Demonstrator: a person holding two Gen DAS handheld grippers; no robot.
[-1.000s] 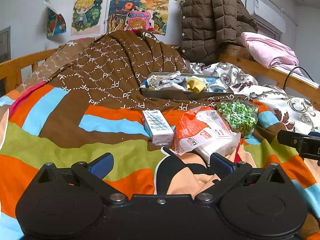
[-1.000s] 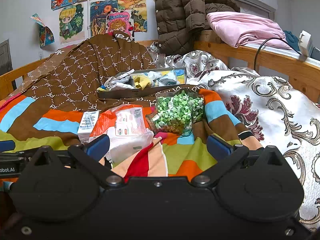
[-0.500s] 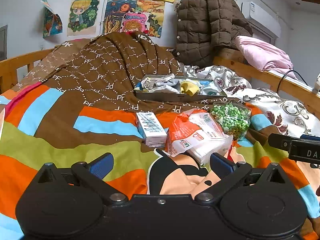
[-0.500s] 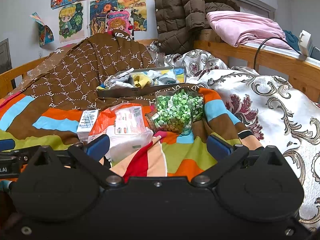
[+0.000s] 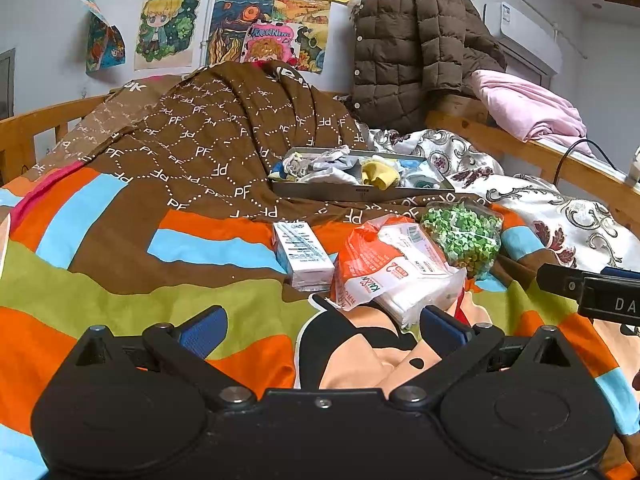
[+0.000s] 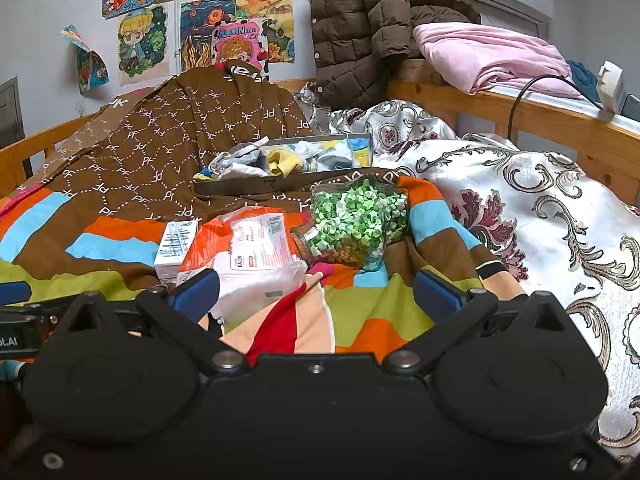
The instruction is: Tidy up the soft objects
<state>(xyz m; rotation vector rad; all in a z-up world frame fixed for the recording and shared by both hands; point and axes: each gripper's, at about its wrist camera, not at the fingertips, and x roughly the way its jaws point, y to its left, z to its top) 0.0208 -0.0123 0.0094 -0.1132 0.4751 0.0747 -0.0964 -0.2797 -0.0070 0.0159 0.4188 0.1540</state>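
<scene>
Brown puffer jacket (image 5: 416, 56) hangs over the wooden bed rail (image 6: 508, 112), pink blanket (image 6: 488, 56) heaped beside it, cartoon posters (image 5: 256, 20) across the wall, air conditioner (image 5: 524, 32) up high, black cable (image 6: 524, 96) trailing down.

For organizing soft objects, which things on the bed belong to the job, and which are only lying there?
Belong to the job:
tissue pack
tray of socks
folded cloth

Only lying about:
small carton
jar of green paper stars
brown jacket
pink blanket
</scene>
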